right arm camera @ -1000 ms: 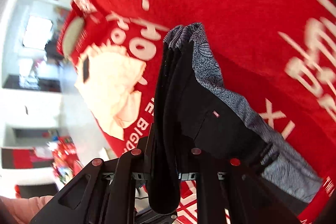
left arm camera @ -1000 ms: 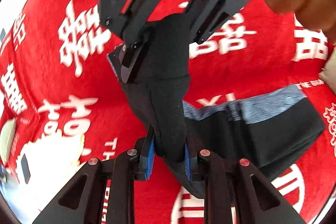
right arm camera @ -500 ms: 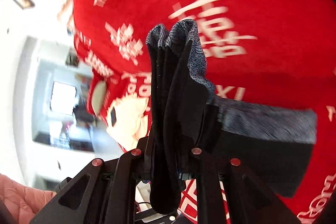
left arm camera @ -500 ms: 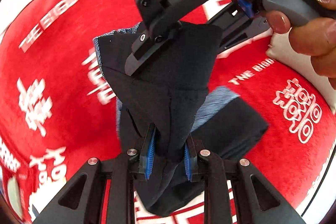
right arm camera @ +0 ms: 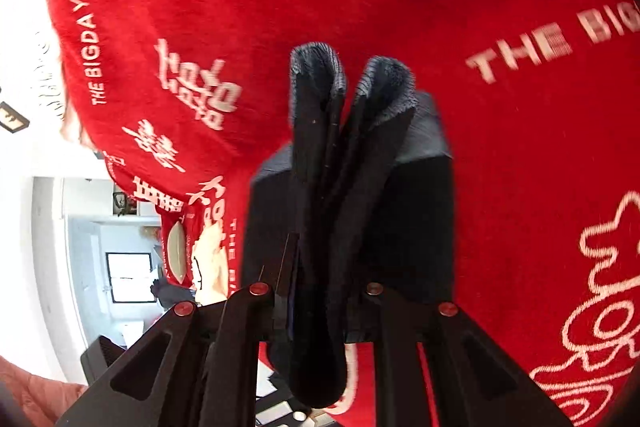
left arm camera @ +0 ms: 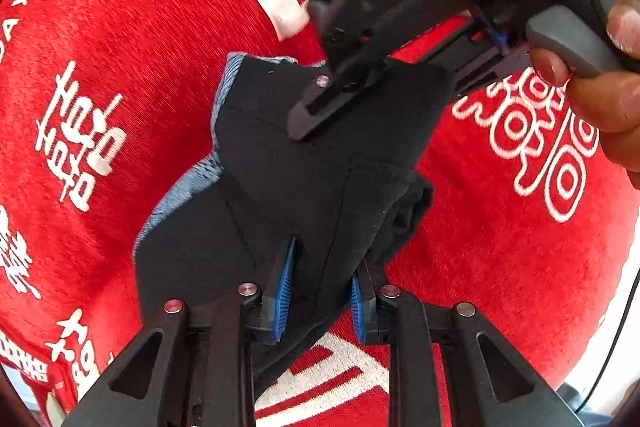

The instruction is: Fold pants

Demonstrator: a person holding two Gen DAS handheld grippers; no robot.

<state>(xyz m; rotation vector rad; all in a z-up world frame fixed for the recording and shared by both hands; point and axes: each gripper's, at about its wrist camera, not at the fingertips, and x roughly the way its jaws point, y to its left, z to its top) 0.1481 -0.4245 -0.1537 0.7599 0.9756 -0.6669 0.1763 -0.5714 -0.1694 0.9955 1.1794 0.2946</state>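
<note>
The left tool (left arm camera: 320, 291) pinches a bunched fold of the black pants (left arm camera: 304, 163) between its blue pads. Just ahead, the right tool (right arm camera: 320, 291) clamps the grey-edged waistband, held by a hand (left arm camera: 600, 87). The pants hang above the red printed cloth (left arm camera: 500, 227).

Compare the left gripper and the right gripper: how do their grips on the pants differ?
The left gripper pinches one flat flap of the pants between blue-padded fingers; the right gripper clamps a thicker bunch of folded layers, and its pads are hidden by cloth. A hand shows on the right gripper only. Both are shut on the pants above the red cloth.
</note>
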